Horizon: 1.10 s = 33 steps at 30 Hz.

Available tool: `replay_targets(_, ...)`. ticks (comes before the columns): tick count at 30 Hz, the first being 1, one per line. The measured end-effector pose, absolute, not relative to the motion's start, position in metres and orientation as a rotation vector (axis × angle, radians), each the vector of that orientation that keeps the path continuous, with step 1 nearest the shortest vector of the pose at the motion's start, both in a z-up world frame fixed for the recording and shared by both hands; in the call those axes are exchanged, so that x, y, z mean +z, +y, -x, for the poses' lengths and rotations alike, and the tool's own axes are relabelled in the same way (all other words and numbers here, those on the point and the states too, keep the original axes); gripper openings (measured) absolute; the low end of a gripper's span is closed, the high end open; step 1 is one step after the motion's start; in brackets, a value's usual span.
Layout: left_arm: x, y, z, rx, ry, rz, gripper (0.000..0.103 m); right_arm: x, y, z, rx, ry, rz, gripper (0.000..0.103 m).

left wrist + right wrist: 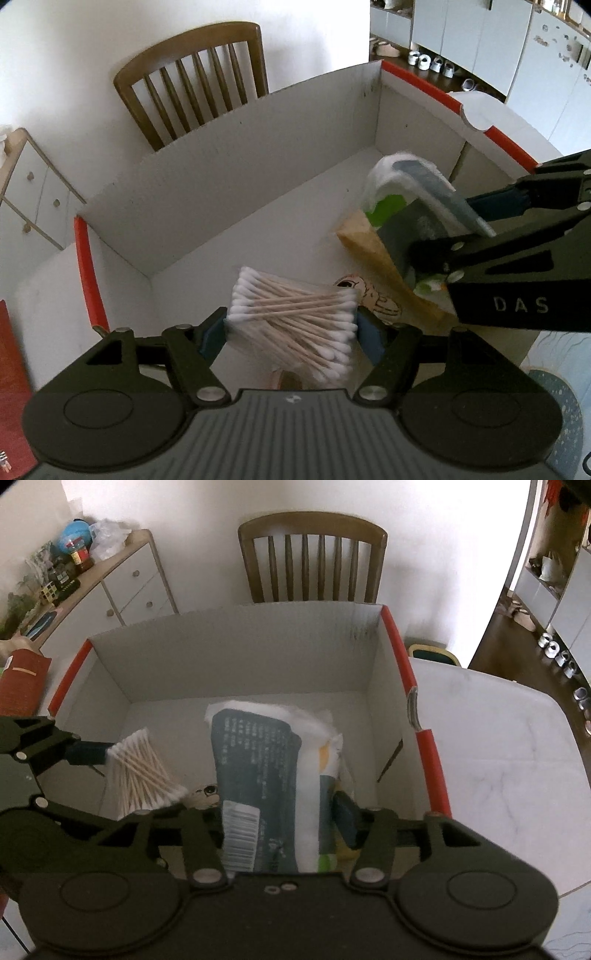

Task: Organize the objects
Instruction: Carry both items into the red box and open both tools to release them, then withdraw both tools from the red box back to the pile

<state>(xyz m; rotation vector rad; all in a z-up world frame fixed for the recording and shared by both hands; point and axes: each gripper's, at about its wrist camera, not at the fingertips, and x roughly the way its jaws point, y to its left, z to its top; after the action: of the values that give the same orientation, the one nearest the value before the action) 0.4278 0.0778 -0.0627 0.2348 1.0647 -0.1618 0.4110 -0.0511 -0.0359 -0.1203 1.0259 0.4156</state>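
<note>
Swabs: cotton swab pack [291,325] pinched in left tool [291,332] above white box [221,155] | light, squashy, slippery bag, hold its middle | right tool [288,816] squeezes soft wipes pack [258,775] over box.

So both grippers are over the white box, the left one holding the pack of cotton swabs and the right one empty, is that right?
Not quite. The right gripper is not empty: it is shut on a dark blue and white packet, as the right wrist view shows. The rest holds: both grippers are over the white box, and the left gripper holds the pack of cotton swabs.
</note>
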Motion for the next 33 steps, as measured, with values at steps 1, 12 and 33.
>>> replay_targets(1, -0.063, 0.077, -0.426, -0.161, 1.064, -0.238, 0.074, -0.035, -0.052, -0.41, 0.421, 1.023, 0.118, 0.061)
replay_targets(12, -0.052, 0.078, -0.415, -0.134, 1.04, -0.241, 0.079, -0.014, -0.058, -0.405, 0.427, 0.978, 0.117, 0.072)
replay_targets(33, 0.014, 0.085, -0.358, -0.144, 0.884, -0.128, 0.079, 0.043, -0.072, -0.357, 0.457, 0.883, 0.122, 0.076)
